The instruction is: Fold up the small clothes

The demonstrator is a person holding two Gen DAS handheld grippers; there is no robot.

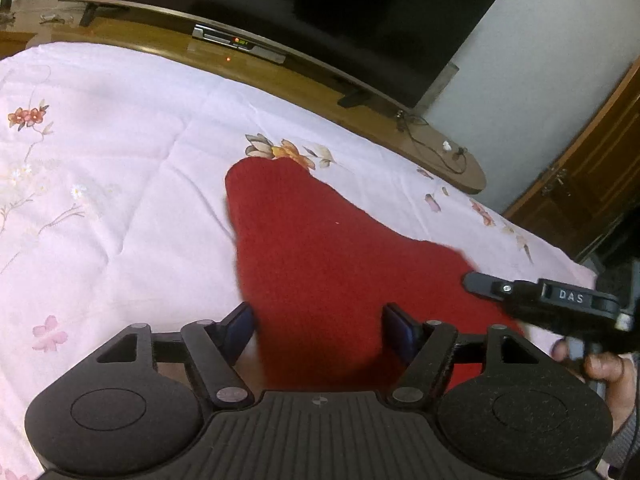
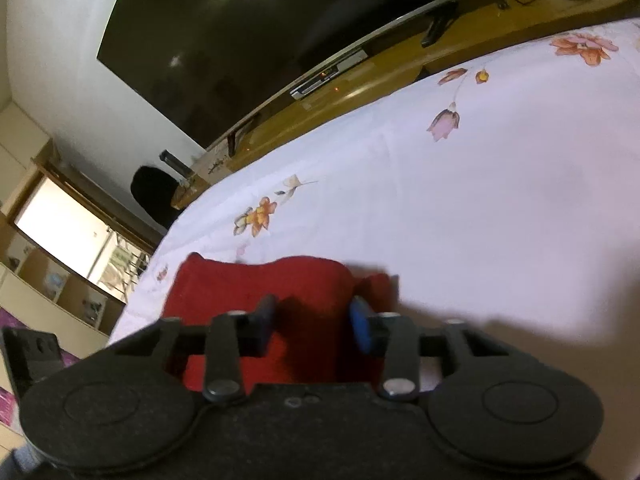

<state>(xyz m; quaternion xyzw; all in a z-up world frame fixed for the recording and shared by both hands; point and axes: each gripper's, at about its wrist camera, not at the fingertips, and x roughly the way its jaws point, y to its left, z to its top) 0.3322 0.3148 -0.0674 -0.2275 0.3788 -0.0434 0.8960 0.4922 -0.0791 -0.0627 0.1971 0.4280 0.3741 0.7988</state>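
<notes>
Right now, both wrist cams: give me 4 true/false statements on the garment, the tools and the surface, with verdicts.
1. The garment is red. True.
2. It lies on a bare wooden table. False: it lies on a pale pink floral bedsheet.
3. The left tool has its jaws spread wide, the pads clear of the cloth on either side. True.
4. The television behind the bed is switched on. False: its screen is dark.
5. The right tool is over bare sheet, far from the garment. False: red cloth lies between its fingers.
</notes>
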